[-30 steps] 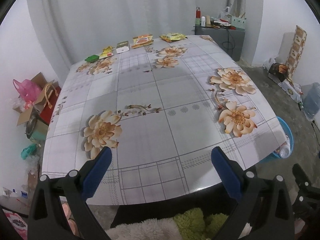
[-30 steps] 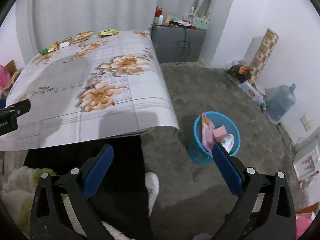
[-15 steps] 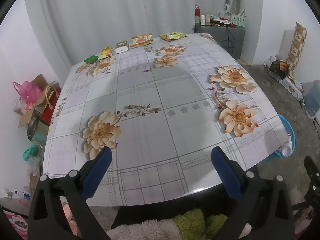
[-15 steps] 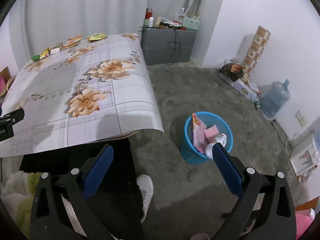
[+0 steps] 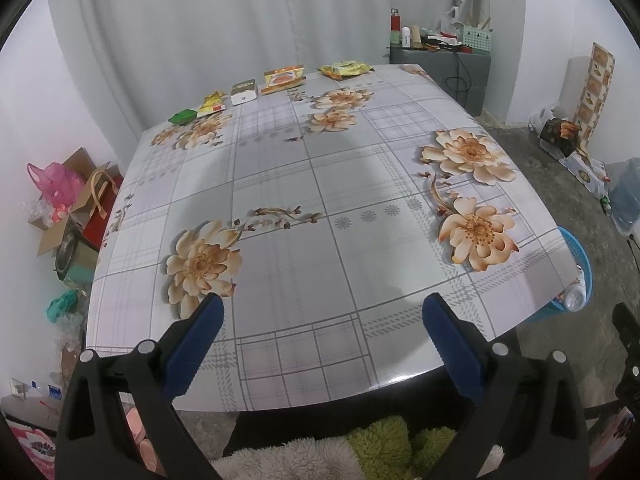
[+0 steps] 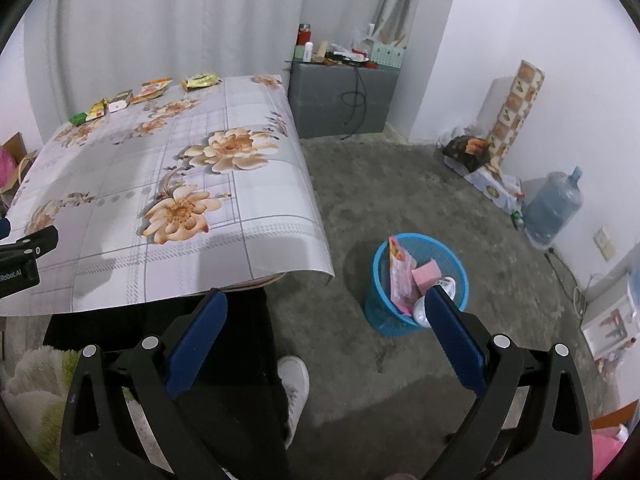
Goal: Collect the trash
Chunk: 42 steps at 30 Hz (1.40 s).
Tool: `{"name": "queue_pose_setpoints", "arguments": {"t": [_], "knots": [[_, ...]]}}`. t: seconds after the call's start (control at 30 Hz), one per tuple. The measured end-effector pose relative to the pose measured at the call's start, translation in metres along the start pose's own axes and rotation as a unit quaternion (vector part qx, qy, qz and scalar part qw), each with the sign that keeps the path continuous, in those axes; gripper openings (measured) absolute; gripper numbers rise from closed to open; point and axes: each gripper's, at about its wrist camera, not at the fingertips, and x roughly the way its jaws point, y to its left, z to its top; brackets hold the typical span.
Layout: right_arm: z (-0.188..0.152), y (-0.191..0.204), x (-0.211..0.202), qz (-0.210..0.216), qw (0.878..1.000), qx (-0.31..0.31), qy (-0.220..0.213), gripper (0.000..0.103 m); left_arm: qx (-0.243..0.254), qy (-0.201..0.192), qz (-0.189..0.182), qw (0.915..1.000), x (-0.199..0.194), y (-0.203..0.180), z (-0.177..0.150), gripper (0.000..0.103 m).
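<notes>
Several pieces of trash lie in a row along the far edge of the flowered table (image 5: 320,184): a green packet (image 5: 183,116), a yellow wrapper (image 5: 212,103), a white box (image 5: 243,92), an orange packet (image 5: 282,77) and a yellow-green bag (image 5: 345,68). My left gripper (image 5: 322,322) hangs open and empty over the near table edge. My right gripper (image 6: 326,318) is open and empty above the floor, right of the table. A blue basket (image 6: 420,284) on the floor holds a pink packet, a pink block and a bottle.
A grey cabinet (image 6: 340,96) with clutter stands behind the table. A water jug (image 6: 554,208) and bags lie by the right wall. Boxes and a pink bag (image 5: 56,184) crowd the floor left of the table. A person's dark trouser leg and white shoe (image 6: 294,384) are below.
The right gripper has swung left and slightly up, so the basket has slid right and lower in its view. The left gripper has barely shifted. Both stay open.
</notes>
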Motion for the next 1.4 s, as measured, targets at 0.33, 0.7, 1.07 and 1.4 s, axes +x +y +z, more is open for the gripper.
{"name": "queue_pose_setpoints", "arguments": {"t": [0.33,0.7,1.07,1.4], "knots": [[0.0018,0.0023,-0.0019,0.000,1.000,-0.003,-0.004,0.095,-0.001,-0.001,0.000,1.0000,-0.0010,0.0027,0.0001,0.097],[0.0025,0.0030,-0.0038,0.000,1.000,-0.003,-0.007,0.095,-0.001,-0.001,0.000,1.0000,-0.0011,0.0033,-0.0003,0.097],[0.0026,0.0036,-0.0041,0.001,1.000,-0.003,-0.008,0.095,-0.001,0.000,0.000,1.0000,-0.0027,0.0026,-0.0016,0.097],[0.0027,0.0040,-0.0048,0.002,1.000,-0.002,-0.008,0.095,-0.001,0.001,0.000,1.0000,-0.0029,0.0018,-0.0025,0.097]]}}
